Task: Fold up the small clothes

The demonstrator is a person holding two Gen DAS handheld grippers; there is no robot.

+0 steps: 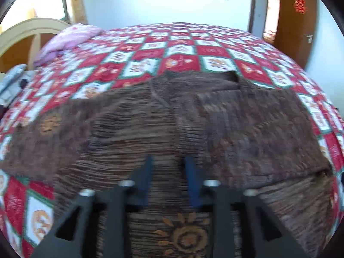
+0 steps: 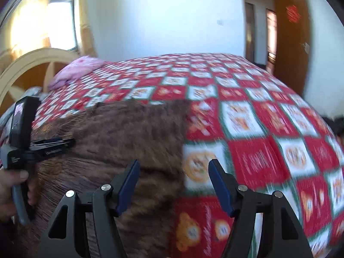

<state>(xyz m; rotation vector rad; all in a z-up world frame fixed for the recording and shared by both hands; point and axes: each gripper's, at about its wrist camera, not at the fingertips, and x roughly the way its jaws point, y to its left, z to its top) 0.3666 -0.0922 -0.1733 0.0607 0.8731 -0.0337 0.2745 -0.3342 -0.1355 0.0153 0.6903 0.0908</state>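
Note:
A brown ribbed garment [image 1: 172,124] with orange sun motifs lies spread on the red and white checked bedspread [image 1: 180,49]; its right side is folded over the body. My left gripper [image 1: 168,161] hovers over its middle with fingers apart and nothing between them. In the right wrist view the garment [image 2: 120,133] fills the lower left. My right gripper [image 2: 173,164] is open over the garment's right edge, empty. The left gripper [image 2: 64,143] shows at the far left, held by a hand.
A pink pillow [image 1: 68,36] lies at the far left by the cream headboard [image 1: 25,30]. A wooden door [image 1: 294,15] stands open at the right. White wall is behind the bed. Bedspread [image 2: 268,129] extends right of the garment.

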